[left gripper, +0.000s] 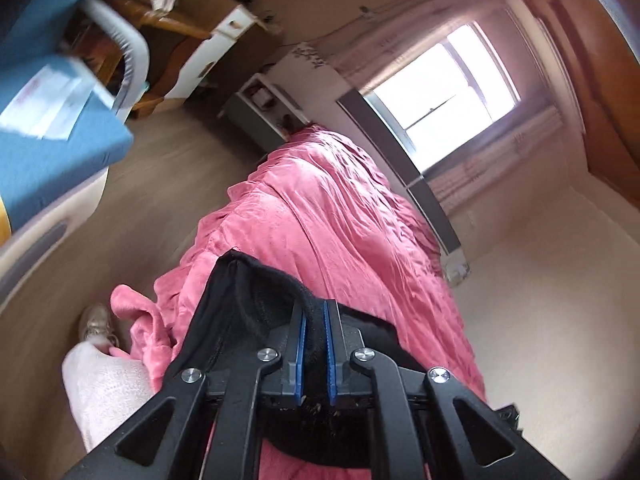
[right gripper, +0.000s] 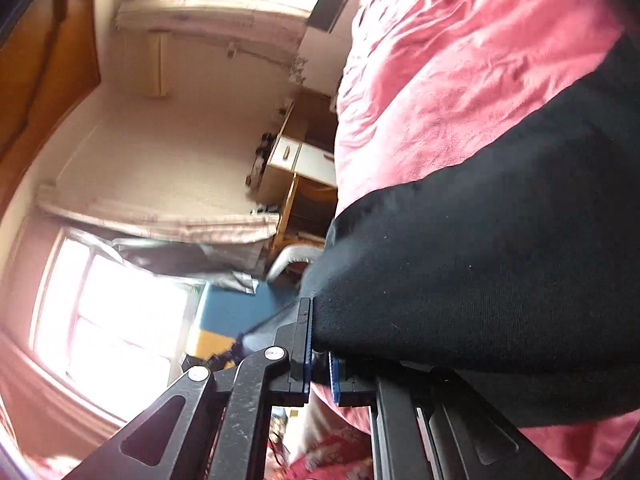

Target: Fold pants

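Clearly, the left gripper (left gripper: 315, 336) has its two blue-padded black fingers drawn narrow on a fold of the black knit pants (left gripper: 256, 292); dark fabric fills the slot between the pads and bulges out above and below them. From that pinch the garment drapes to the left of the fingers, a seamed edge running down along the gripper's linkage, and it lies over the rumpled pink velvety bedspread (left gripper: 320, 208) that covers the bed ahead. A bright window (left gripper: 448, 92) with pale curtains stands beyond the bed, a blue-topped surface (left gripper: 52, 152) with a white paper on it sits at the upper left, and a pale trouser leg with a light shoe (left gripper: 96, 322) shows at the lower left on the brown floor.

The right gripper (right gripper: 320, 360) is likewise clamped on the black knit pants (right gripper: 480, 260): the cloth passes between its blue pads and spreads in a broad dark band to the right, lying across the pink bedspread (right gripper: 460, 60). That view is tilted and motion-blurred; a wooden desk with white drawers (right gripper: 296, 164) shows behind.
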A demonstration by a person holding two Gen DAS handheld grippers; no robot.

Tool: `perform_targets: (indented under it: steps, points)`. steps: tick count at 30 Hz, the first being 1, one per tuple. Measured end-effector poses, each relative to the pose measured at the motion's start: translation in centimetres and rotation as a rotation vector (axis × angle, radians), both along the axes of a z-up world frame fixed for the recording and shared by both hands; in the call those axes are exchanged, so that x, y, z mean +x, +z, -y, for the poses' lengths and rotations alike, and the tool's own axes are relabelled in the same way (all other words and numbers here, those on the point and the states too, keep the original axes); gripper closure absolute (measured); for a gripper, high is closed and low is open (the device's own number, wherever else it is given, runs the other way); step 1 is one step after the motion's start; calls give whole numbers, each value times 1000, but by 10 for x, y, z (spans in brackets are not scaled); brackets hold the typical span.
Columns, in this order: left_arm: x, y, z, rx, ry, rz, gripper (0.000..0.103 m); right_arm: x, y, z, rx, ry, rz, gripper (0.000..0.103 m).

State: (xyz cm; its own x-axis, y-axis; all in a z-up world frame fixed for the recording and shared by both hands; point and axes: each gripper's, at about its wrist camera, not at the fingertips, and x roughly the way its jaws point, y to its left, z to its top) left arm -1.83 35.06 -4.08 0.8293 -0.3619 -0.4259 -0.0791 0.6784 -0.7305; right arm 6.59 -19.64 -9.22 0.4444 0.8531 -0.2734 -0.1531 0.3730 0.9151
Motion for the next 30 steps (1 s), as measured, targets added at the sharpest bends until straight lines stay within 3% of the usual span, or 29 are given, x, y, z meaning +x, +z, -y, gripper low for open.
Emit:
perform_targets:
  steps: [3, 6, 8, 9, 10, 13, 15, 18, 19, 21, 22, 24, 26, 28, 30]
  points:
    - [-15, -21, -4, 60, 34, -67, 95, -6, -33, -12, -126, 92, -107, 96]
    - [-22, -65, -14, 54, 127, -270, 95, -14, -79, -22, -246, 153, -243, 96]
    - [-29, -85, -22, -40, 159, -314, 69, -14, -97, -22, -216, 144, -286, 96]
    - [-34, -89, -27, -94, 176, -310, 48, -14, -99, -20, -189, 132, -290, 94]
    - [-39, -91, -31, -154, 186, -287, 35, -13, -99, -16, -174, 129, -289, 92]
    - [-42, -90, -36, -292, 179, -213, 22, -14, -94, -11, -188, 116, -247, 87]
    - [-32, -89, -29, -293, 160, -219, 17, -16, -95, -6, -157, 104, -251, 73]
    - [-5, -88, -11, -202, 101, -323, 21, -17, -94, 3, -97, 72, -283, 68]
    - [4, -88, -4, -156, 75, -352, 40, -16, -95, 1, -89, 63, -288, 69]
    - [18, -82, 9, -19, 71, -381, 71, -14, -93, -1, -107, 63, -269, 84]
    - [20, -75, 11, 5, 77, -351, 78, -12, -88, -4, -138, 68, -251, 95]
    - [14, -52, 7, 12, 106, -220, 83, -13, -72, -2, -160, 87, -195, 95]
    - [7, -34, 3, 74, 133, -175, 83, -14, -55, -6, -175, 108, -135, 95]
    - [5, -40, 0, 111, 138, -219, 83, -14, -57, -10, -200, 120, -132, 92]
    - [5, -65, -1, 146, 137, -332, 80, -12, -74, -14, -274, 140, -200, 89]
